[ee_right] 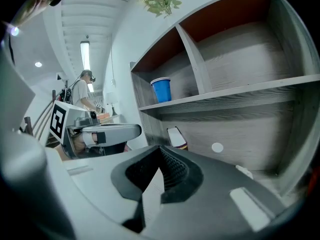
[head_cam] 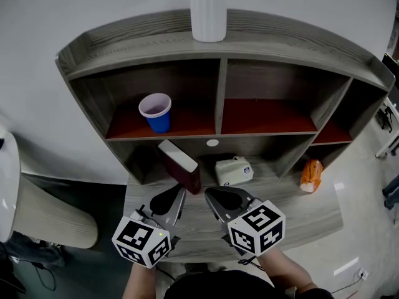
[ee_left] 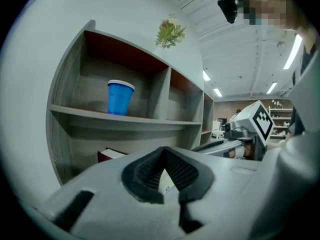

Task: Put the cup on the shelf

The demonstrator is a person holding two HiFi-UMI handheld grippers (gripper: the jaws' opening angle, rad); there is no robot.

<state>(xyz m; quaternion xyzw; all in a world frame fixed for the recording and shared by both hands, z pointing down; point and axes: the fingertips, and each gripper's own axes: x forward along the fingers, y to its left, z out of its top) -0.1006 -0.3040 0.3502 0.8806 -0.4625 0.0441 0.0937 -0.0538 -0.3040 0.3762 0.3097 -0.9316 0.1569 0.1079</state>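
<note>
the left gripper [head_cam: 163,200] and the right gripper [head_cam: 219,198] are held low and side by side over the grey wooden desk top [head_cam: 299,213]. both point almost level toward the grey wooden shelf unit [head_cam: 219,95]. the left gripper has its jaws pressed together with nothing between them, and the right gripper is closed and empty in the same way. the blue plastic cup with a pale rim [head_cam: 156,112] stands upright in the left compartment, ahead of and above the left gripper, well apart from both.
</note>
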